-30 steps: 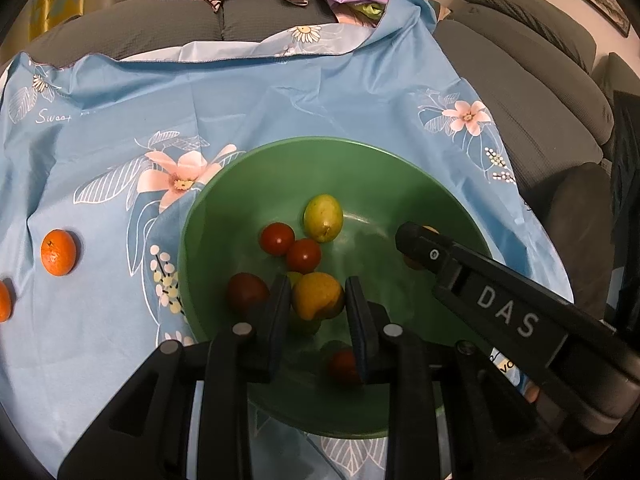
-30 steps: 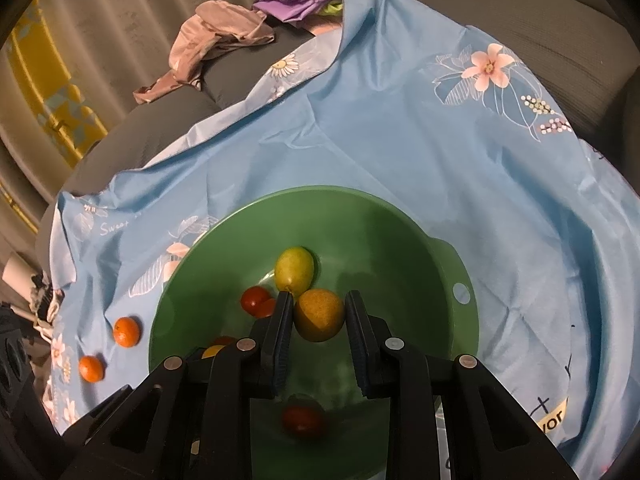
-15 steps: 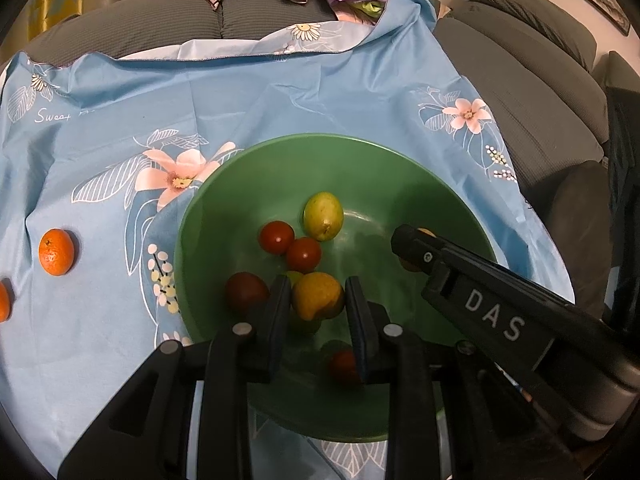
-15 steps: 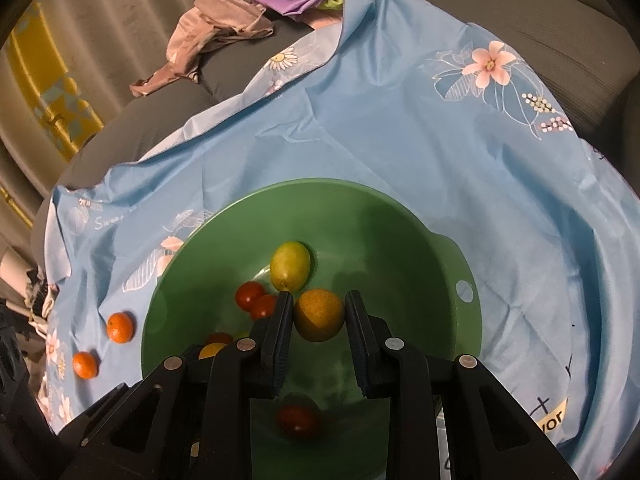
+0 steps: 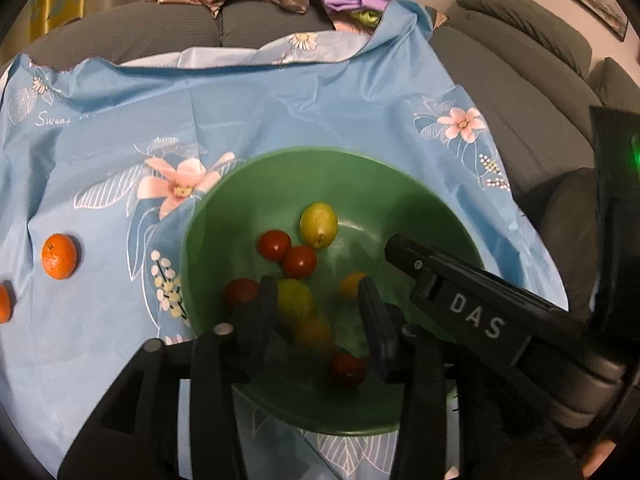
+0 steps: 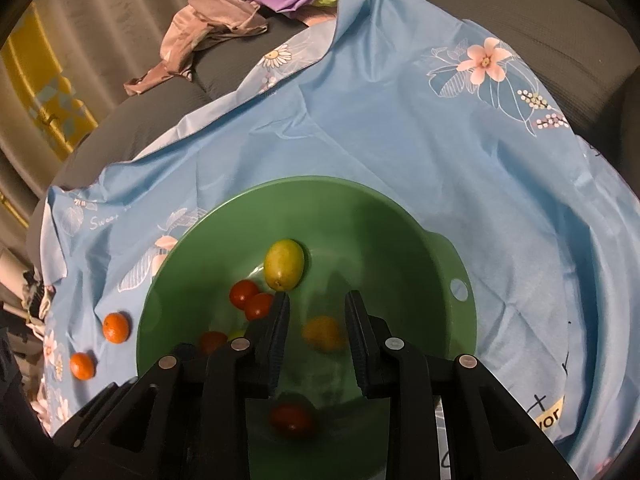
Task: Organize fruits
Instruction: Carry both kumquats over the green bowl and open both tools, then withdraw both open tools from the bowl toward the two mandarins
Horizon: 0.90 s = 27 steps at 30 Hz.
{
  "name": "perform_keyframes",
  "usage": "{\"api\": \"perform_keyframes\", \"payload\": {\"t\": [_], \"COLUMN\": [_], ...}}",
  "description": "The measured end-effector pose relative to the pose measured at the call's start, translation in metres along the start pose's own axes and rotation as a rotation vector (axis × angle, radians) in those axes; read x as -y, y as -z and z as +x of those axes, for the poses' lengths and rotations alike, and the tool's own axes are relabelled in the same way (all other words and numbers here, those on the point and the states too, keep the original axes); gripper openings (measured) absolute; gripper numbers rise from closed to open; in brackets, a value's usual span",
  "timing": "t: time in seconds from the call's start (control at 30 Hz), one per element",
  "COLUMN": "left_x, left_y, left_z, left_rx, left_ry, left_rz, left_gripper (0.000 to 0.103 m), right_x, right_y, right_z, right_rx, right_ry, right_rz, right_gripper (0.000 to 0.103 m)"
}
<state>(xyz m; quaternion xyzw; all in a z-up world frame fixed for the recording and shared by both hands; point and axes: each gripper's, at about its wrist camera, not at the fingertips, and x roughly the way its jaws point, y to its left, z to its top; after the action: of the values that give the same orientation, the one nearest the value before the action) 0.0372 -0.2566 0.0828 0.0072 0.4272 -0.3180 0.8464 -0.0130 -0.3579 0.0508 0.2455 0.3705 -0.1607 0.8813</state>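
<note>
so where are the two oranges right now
Both oranges lie on the blue floral cloth, outside the green bowl, at the far left of the left wrist view.

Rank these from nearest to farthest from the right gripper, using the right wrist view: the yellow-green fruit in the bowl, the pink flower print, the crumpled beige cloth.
1. Yellow-green fruit, in the green bowl, just ahead of the right gripper.
2. Pink flower print, far right on the cloth.
3. Crumpled beige cloth, far left on the sofa.

right gripper [image 5: 472, 322]: "DAS" in white caps along its black arm, easy to read in the left view
blue flowered cloth [image 5: 120, 128]: white script "Sweet" near the far-left edge
cloth's yellow tag [image 6: 550, 420]: just "vor", rest cut off
</note>
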Motion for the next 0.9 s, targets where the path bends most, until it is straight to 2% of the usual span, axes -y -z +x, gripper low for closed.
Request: {"api": "perform_keyframes", "payload": {"t": [0.13,0.4,0.6,0.9], "left_x": [-0.003,-0.023,-0.054,-0.093], "left_y": [-0.002,-0.002,0.001,0.011], "left_z": [-0.009,-0.037,-0.068,-0.118], "left_rx": [0.012,0.071,0.140,0.253], "left_ry": [0.000,-0.040,-0.084,-0.227], "left_rz": [-0.013,-0.063,-0.158,-0.238], "left_gripper": [0.054,0.065,0.076,0.085], "right_x": [0.000,-0.005,-0.012,-0.034], "right_y": [-0.001,-0.003,-0.003,0.003], "right_z": [-0.007,-0.020,-0.023,-0.026], "right_rx": [0.031,0.074,0.081,0.079], "right_ry": [-0.010,-0.039,-0.046,-0.077], "right_rz": [0.000,-0.012,-0.035,-0.109], "right_gripper": [0.047,0.052,0.052,0.052]}}
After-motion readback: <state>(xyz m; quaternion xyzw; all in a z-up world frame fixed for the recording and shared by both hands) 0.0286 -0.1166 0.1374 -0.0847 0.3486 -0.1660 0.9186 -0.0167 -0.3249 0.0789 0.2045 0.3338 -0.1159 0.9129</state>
